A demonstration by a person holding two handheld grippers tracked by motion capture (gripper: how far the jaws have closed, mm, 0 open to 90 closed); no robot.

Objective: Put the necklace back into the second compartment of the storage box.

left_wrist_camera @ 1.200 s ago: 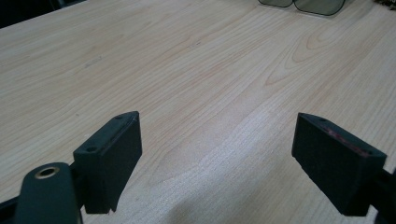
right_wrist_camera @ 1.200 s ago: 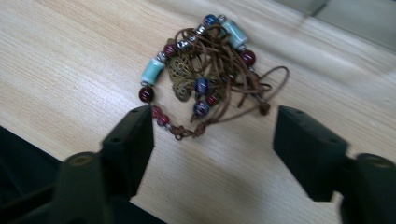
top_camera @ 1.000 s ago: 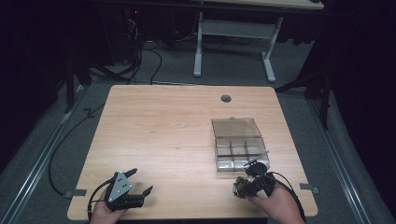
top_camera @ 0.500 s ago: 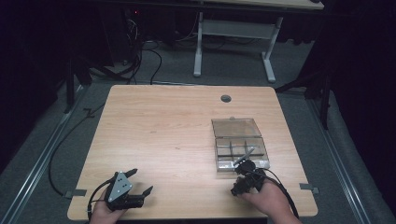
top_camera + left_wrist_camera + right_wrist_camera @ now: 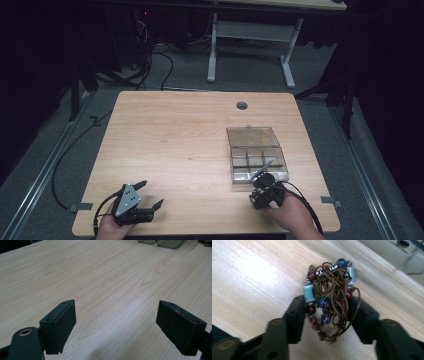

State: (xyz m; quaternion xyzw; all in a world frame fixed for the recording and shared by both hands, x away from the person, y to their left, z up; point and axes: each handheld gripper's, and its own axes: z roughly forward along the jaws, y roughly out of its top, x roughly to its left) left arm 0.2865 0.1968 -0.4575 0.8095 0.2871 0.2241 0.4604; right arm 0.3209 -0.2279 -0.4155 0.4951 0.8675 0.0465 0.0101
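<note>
Between the jaws of the right tool hangs a tangle of brown cord and beads, a beaded bracelet, clenched and lifted clear of the counter. Over the last second this tool has drawn back from the open clear compartment box just ahead, so the bracelet was likely taken out. Well apart, the left tool rests released, jaws wide over bare wood.

No legible markings

No text, label, brand, number or sign can be read on the wooden table, the clear compartment box or the beaded cord bundle; all visible surfaces are plain.
</note>
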